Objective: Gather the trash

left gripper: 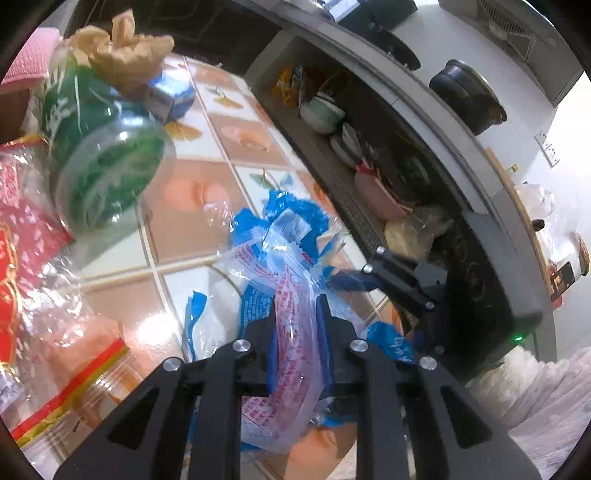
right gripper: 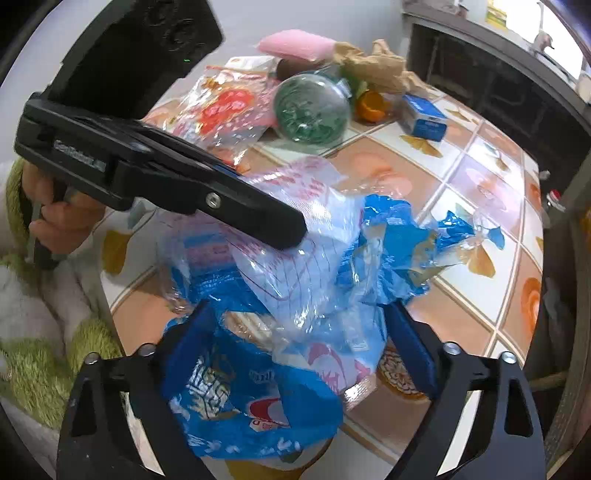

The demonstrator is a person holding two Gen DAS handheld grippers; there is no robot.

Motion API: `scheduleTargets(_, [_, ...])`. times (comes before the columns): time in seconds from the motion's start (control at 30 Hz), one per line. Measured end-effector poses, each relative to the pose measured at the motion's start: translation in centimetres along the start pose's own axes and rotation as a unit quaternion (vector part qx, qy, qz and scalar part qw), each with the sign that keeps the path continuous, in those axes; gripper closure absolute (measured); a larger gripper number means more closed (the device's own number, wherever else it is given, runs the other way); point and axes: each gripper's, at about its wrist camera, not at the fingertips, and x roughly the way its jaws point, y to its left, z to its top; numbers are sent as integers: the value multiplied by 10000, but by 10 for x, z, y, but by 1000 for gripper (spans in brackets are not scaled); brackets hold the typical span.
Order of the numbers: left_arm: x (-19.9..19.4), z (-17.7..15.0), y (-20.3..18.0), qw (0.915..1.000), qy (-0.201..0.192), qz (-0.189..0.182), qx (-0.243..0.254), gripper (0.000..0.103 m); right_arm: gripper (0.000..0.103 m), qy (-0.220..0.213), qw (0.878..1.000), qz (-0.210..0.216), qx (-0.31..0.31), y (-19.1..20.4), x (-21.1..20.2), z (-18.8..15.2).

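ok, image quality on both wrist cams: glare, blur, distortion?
Left wrist: strong fisheye bend along the shelf edge, white glare on the tablecloth, green bottle soft and smeared. Right wrist: sharper, black vignette in the corners, highlights on the clear plastic bag, window top right blown out.

— What was on the table (right gripper: 476,206)?

— A green bottle (right gripper: 312,110) lay on its side. Just right of the bottle sat an orange peel (right gripper: 371,105), then a blue box (right gripper: 423,118). Blue wrappers (right gripper: 399,236) lay nearer than the bottle.
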Motion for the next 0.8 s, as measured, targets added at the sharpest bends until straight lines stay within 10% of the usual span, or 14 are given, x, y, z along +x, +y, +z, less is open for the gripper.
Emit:
scheduleTargets(0.5, [-64,23,-33,9959,-861,244,98,86,93,-462,9897,-579,1227,-20,-17,-15])
scheduleTargets(0.8, [-26,59,-86,9965,-569,199,580,86,97,-1355,9445,-770,2890,-66,-80,-77])
